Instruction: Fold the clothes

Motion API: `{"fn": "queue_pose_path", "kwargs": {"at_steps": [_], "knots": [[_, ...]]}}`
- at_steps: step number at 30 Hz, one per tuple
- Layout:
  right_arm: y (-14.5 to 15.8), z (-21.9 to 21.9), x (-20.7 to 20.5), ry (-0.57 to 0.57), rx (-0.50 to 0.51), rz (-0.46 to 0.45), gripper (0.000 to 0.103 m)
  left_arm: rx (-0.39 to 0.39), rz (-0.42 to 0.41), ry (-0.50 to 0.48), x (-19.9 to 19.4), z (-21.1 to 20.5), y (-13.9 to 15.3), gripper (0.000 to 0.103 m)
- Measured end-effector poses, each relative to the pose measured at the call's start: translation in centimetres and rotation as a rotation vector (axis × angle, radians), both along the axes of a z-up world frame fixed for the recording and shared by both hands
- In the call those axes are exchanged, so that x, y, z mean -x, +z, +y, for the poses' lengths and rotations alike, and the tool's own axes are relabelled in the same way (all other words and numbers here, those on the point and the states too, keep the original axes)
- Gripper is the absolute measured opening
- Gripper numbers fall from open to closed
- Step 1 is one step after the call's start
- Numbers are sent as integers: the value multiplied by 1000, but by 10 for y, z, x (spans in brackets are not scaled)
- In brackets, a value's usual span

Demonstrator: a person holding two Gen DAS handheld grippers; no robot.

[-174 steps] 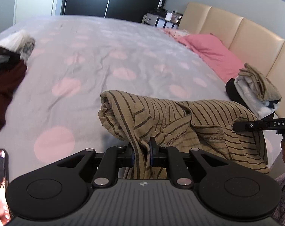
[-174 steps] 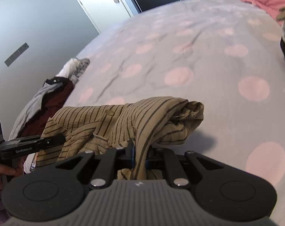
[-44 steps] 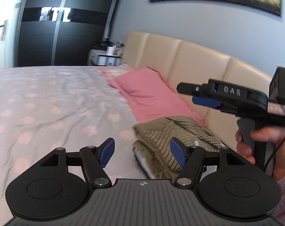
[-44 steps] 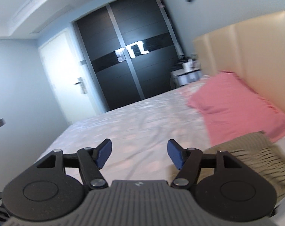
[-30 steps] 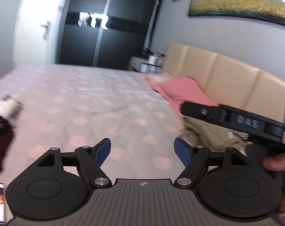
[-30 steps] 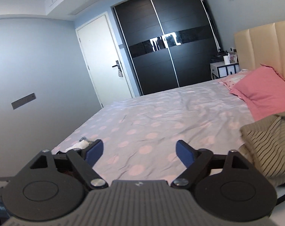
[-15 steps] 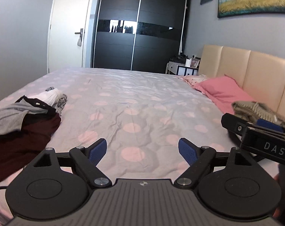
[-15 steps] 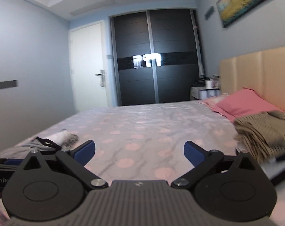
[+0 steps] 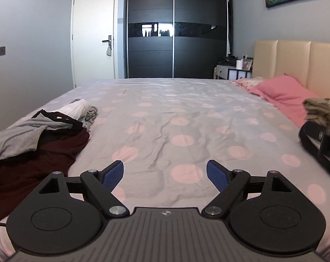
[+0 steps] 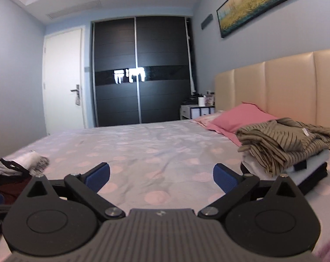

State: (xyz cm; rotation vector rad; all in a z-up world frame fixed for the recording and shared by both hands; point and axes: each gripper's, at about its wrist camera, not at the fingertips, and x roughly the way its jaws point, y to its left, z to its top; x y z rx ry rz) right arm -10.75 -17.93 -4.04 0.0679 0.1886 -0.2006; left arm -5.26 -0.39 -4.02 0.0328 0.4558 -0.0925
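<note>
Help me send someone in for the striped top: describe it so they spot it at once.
Start at the beige headboard and look down to the pink pillow. Beside it, nearer the camera, sits a stack of folded clothes. The striped top lies on top, the only olive piece with thin dark stripes; the layers below are plain white and black.

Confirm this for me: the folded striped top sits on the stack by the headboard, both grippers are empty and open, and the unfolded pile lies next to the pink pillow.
One thing is wrong. The unfolded pile lies at the opposite side of the bed from the pink pillow, as the left wrist view shows. The rest holds: the striped top tops the stack by the headboard, and the left gripper and right gripper are open and empty.
</note>
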Motion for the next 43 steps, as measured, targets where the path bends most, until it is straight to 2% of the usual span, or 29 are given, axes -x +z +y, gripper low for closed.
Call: {"fn": "queue_pose_path", "kwargs": {"at_steps": [6,12,23,37,43], "knots": [[-24,5,-32,28,-1,100,102,-46,29,10,-21,-4,-16,84],[-37,10,-52,58,-13,139,102,-52,73,10,-40,-5,-28,84],[-42,9,-54,61,-53,174,102,-50,145,23,-50,-2,-39,84],[-35,15,-45,88,-41,156,102,-57,111,19,-44,2,-27,84],[-36,17,-45,90,-32,166,102,-64,70,21,-38,3,-22,84]]}}
